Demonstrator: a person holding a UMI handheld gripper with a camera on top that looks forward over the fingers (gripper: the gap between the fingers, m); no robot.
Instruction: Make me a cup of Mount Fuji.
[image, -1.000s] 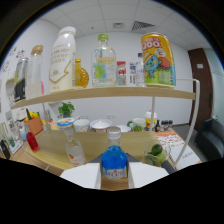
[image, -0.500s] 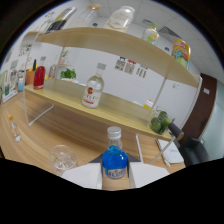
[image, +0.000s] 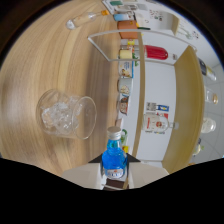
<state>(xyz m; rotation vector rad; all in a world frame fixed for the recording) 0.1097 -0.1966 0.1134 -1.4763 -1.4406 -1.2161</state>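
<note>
**Bottle held sideways beside the iced glass**

Gripper (image: 114, 175) view is rolled hard to one side, so the bench (image: 45, 65) reads as a tilted wooden plane and the shelving appears on its side.

- Fingers: pale, clamped on the lower body of the blue bottle (image: 113, 156), one at each flank. The bottle's label sits right between them.
- Blue bottle: small, filled with blue liquid, grey cap (image: 114, 132) on. It points forward along the fingers, cap end leading.
- Glass (image: 67, 113): clear tumbler with ice cubes inside, on the bench, just ahead of the fingers and off to one side of the bottle's cap. Bottle and glass are near but apart.
- Beyond the bottle: a wooden shelf (image: 181, 95) against a white wall, with a clear spirit bottle (image: 157, 121) bearing a red and white label.
- Row of small jars and containers (image: 125, 75) along the back edge of the bench; contents too small to tell.
- Red bottle (image: 156, 52) lies further along the same row.
- Clear bottle or glass item (image: 82, 20) at the far end of the bench; cannot tell which.
</note>
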